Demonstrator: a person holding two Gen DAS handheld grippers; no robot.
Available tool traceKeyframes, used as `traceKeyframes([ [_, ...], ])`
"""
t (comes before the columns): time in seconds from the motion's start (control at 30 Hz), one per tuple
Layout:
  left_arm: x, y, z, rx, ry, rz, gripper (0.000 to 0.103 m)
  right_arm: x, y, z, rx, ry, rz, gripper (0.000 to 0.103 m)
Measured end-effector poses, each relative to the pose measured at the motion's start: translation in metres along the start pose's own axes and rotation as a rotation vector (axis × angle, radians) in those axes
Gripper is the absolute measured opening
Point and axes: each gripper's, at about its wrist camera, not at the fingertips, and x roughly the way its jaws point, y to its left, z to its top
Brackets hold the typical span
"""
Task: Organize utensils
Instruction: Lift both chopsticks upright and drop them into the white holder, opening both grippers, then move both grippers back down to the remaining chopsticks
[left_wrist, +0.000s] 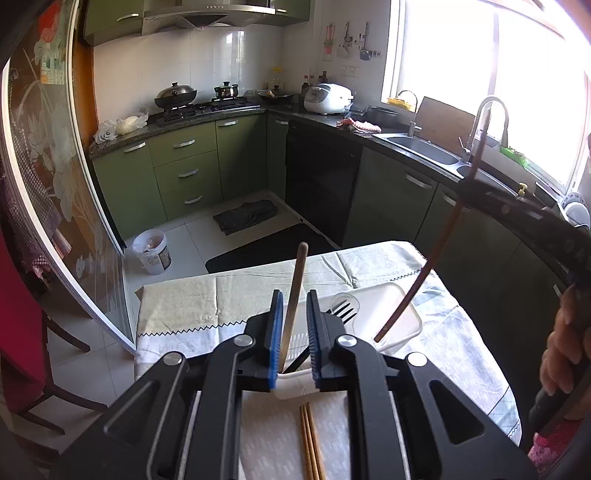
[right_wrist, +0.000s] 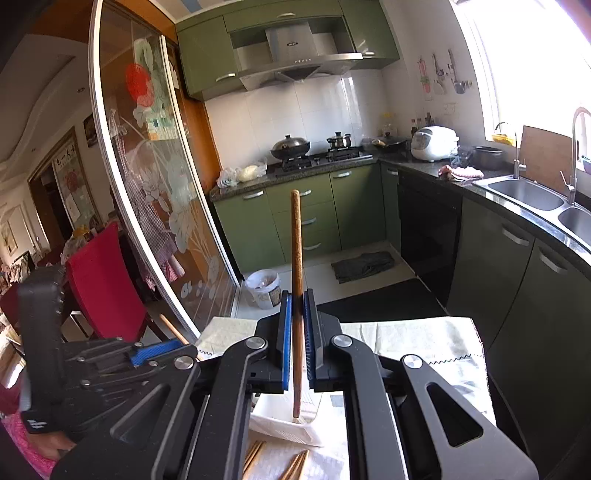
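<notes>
Utensils sit on and above a cloth-covered worktop (left_wrist: 184, 306) in a green kitchen. One long brown wooden chopstick (right_wrist: 296, 295) stands nearly upright, clamped between the blue pads of the right hand-held gripper (right_wrist: 297, 343), its lower tip hanging just over the white plastic utensil basket (right_wrist: 280, 424). From the left wrist view this same stick shows as a thin reddish rod (left_wrist: 439, 236) slanting down to the basket's white rim (left_wrist: 406, 325), with the right tool held by a hand (left_wrist: 565, 354) at the frame's edge.

The left hand-held gripper (left_wrist: 295, 339) has its blue-lined jaws apart. A dull brown wooden stick (left_wrist: 293, 302) rises between them, leaning a little left; a gap shows on its right side, and whether the left pad touches it I cannot tell. Its lower end goes down into the white basket. A black fork (left_wrist: 341, 312) with its tines up stands in the basket's right compartment, beside a clear plastic piece (left_wrist: 345, 295).

On a white patterned mat (left_wrist: 280, 435) nearer the camera lies a pair of light bamboo chopsticks (left_wrist: 312, 443), side by side and touching. In the right wrist view more bamboo chopstick ends (right_wrist: 295, 465) lie on the mat just in front of the basket
</notes>
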Motion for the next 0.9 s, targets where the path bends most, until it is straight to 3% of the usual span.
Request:
traceKeyframes([
  [0.23, -0.025, 0.002, -0.018, 0.007, 0.017, -0.025, 0.022, 0.039, 0.005, -0.041, -0.039, 0.096, -0.025, 0.007],
  [0.4, -0.032, -0.001, -0.041, 0.009, 0.085, -0.049, 0.023, 0.045, 0.006, -0.059, -0.043, 0.13, -0.019, 0.008],
  [0.67, -0.018, -0.004, -0.086, 0.009, 0.244, -0.081, 0.023, -0.014, -0.004, -0.071, -0.028, 0.074, -0.003, 0.009],
  [0.73, -0.001, -0.007, -0.104, 0.005, 0.32, -0.085, 0.023, -0.032, -0.008, -0.083, -0.025, 0.082, 0.0, 0.014],
  [0.9, 0.043, -0.005, -0.137, -0.03, 0.458, -0.084, 0.023, -0.06, -0.031, -0.122, -0.005, 0.146, -0.013, 0.014],
])
